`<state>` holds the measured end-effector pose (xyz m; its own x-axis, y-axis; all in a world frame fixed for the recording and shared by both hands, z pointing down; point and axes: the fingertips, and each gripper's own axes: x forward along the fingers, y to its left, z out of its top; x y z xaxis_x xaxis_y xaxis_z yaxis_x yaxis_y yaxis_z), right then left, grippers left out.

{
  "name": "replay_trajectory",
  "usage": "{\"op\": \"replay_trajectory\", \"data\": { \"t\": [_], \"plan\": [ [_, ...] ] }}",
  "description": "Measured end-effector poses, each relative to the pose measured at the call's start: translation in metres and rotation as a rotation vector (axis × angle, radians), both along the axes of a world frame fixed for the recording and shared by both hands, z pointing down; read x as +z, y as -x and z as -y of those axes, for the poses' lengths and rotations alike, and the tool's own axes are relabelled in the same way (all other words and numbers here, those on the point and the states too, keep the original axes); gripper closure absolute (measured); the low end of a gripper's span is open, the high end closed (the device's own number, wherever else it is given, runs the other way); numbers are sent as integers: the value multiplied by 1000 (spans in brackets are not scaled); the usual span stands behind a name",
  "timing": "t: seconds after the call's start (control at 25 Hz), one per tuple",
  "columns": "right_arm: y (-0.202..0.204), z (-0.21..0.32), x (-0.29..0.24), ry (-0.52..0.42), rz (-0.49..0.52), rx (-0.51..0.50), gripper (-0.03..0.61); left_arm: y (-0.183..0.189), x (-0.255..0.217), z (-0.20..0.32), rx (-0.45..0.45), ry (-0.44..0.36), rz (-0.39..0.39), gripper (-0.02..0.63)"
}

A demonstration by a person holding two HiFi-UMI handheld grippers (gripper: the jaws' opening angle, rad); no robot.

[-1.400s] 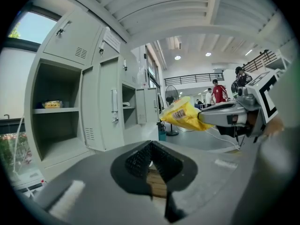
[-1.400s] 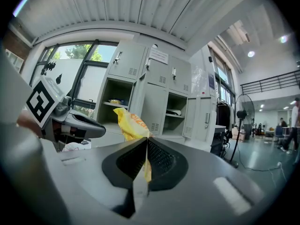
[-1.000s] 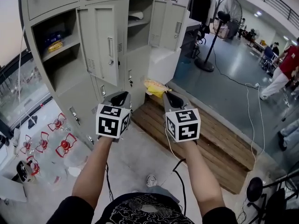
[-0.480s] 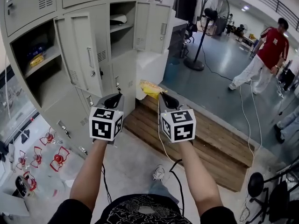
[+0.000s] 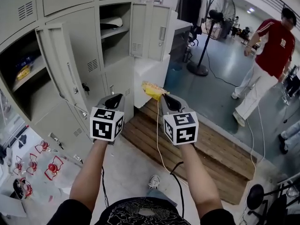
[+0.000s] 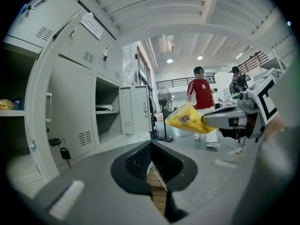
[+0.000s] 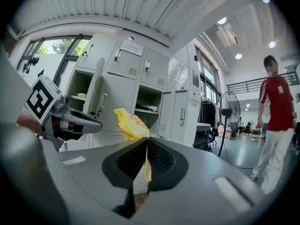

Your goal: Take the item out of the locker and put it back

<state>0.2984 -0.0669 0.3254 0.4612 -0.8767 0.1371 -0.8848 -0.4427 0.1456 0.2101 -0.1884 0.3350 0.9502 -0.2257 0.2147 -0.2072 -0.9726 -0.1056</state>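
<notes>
A bank of grey steel lockers point(image 5: 117, 74) stands on the left, some doors open. The left gripper point(image 5: 115, 97) has its jaws pressed together on nothing. Beside it, the right gripper point(image 5: 167, 97) pinches one end of a crinkly yellow snack packet point(image 5: 153, 89). The packet's long axis runs ahead and leftward, free end toward the lockers.

The open locker point(image 5: 35, 97) is cut off at the head view's left edge; its shelf items point(image 5: 22, 72) are too small to identify.
</notes>
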Motion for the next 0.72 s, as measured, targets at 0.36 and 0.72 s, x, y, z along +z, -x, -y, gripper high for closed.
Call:
{"op": "replay_trajectory", "data": {
  "t": [0.36,0.72],
  "plan": [
    [-102,23,0,8,20,-55,552,-90,-2,23,-69,7,10,614],
    [-169,38,0,-1,41,-114,552,-141,0,34,-143,-6,50,614]
  ]
}}
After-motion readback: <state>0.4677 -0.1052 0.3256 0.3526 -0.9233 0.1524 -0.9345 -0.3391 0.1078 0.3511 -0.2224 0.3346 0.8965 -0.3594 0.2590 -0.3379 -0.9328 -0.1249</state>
